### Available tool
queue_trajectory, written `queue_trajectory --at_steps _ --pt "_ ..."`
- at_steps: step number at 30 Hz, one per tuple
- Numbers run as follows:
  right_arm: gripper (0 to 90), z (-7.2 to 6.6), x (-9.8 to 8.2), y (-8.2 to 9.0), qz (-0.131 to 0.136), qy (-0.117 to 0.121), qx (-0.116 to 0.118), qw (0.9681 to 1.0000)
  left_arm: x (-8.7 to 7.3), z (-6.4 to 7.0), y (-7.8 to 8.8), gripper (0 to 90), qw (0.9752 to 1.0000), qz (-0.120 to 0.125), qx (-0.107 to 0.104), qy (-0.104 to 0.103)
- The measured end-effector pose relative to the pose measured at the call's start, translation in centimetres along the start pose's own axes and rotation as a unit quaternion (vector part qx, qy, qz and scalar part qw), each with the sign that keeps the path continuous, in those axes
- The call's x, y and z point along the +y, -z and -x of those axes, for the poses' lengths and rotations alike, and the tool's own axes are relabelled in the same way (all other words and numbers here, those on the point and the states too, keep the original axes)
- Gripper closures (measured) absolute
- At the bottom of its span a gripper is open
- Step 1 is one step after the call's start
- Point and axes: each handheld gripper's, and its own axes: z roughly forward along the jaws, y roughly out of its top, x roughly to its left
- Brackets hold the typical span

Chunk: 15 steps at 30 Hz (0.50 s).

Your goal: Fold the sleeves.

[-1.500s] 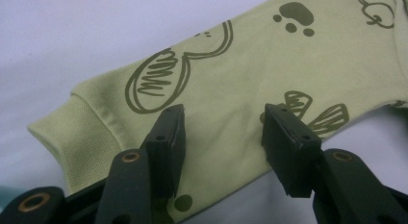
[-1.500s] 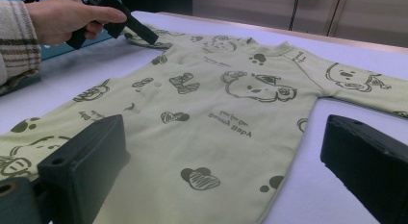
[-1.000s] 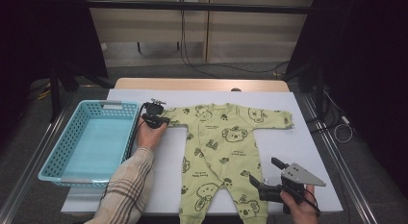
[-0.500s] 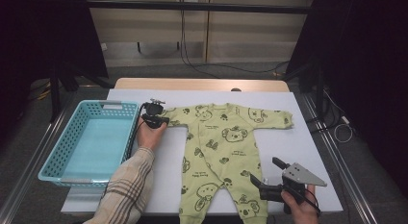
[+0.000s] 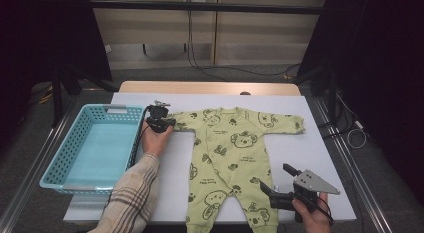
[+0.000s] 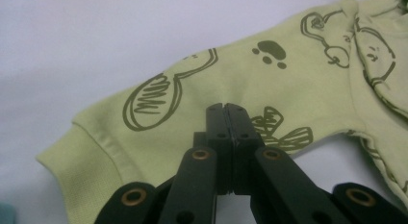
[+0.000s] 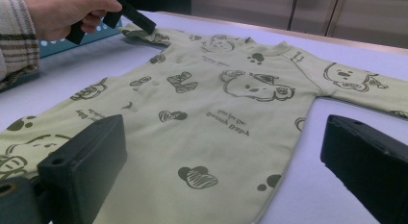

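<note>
Pale green cotton with dark olive bear and paw prints, the baby suit (image 5: 227,158) lies flat, face up, on the white table (image 5: 320,148), sleeves spread, just beside the blue basket (image 5: 95,148). The left tongs (image 6: 227,108) are pressed together on the sleeve nearest the basket; whether cloth is pinched between them is hard to make out. The right tongs (image 5: 272,188) stand wide apart over the leg far from the basket, holding nothing. The suit's feet are cut off at the high view's bottom edge.
</note>
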Motion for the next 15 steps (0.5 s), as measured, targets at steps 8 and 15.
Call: queue_trajectory --at_steps 8,15 --pt "1.8 0.0 0.0 0.0 0.001 -0.002 0.000 1.0000 0.4 0.0 0.8 89.9 0.9995 0.032 -0.006 0.001" --pt "1.8 0.0 0.0 0.0 0.001 -0.003 -0.002 1.0000 0.7 0.4 1.3 89.9 0.9982 0.056 -0.019 -0.003"
